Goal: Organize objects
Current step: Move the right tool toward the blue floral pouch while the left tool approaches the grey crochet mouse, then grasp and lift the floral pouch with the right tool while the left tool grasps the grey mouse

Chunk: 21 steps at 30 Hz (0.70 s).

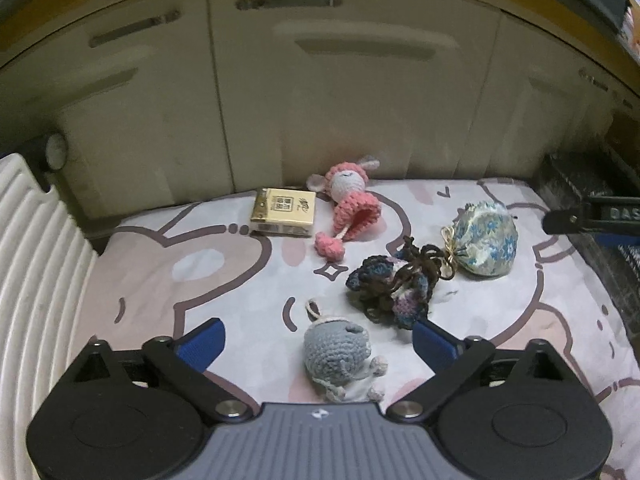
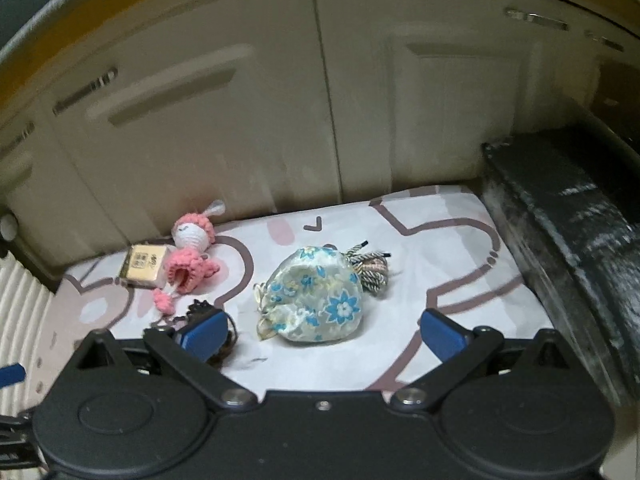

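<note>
On a pink-and-white patterned cloth (image 1: 160, 280) lie several small things. A grey crocheted toy (image 1: 336, 354) sits between the wide-apart fingers of my left gripper (image 1: 316, 340), untouched by the blue pads. Beyond it lie a dark blue-and-purple crocheted piece (image 1: 390, 286), a pink crocheted doll (image 1: 348, 200), a yellow packet (image 1: 284, 212) and a blue-flowered fabric pouch (image 1: 486, 240). In the right wrist view the flowered pouch (image 2: 316, 300) lies just ahead of my right gripper (image 2: 324, 330), which is open and apart from it. The pink doll (image 2: 188, 256) and yellow packet (image 2: 144, 268) lie far left.
Cream cabinet doors (image 1: 340, 100) rise behind the cloth. A white ribbed tray (image 1: 36, 264) borders the left side. A dark box-like object (image 2: 560, 232) stands at the right edge. The other gripper's tip (image 1: 592, 220) shows at the far right of the left wrist view.
</note>
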Each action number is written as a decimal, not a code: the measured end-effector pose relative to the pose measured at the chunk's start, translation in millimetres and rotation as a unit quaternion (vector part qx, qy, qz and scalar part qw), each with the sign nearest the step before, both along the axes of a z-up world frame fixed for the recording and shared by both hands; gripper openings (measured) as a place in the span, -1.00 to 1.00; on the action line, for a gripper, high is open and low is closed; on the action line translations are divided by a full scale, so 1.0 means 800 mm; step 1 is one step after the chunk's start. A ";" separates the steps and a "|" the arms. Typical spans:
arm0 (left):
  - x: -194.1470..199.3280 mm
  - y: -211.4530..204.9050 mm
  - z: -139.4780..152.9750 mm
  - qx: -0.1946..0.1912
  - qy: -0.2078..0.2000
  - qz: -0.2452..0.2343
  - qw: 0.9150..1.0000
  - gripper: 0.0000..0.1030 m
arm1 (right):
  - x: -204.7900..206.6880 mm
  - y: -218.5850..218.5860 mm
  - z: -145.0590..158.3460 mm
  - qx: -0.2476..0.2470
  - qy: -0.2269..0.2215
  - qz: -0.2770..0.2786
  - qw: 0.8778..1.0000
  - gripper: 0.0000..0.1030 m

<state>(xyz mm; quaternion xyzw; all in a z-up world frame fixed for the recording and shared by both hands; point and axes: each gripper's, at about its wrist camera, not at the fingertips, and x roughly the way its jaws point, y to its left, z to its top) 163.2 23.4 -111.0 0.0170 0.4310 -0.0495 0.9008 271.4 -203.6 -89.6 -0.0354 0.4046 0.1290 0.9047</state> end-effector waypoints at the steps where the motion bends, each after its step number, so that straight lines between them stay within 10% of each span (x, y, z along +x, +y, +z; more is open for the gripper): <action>1: 0.003 0.000 -0.004 0.000 0.001 -0.003 1.000 0.86 | 0.006 0.002 -0.006 -0.005 -0.006 0.009 1.000 1.00; 21: 0.051 0.012 -0.075 -0.033 0.063 -0.033 0.997 0.57 | 0.085 0.056 -0.107 -0.082 -0.004 0.127 0.988 1.00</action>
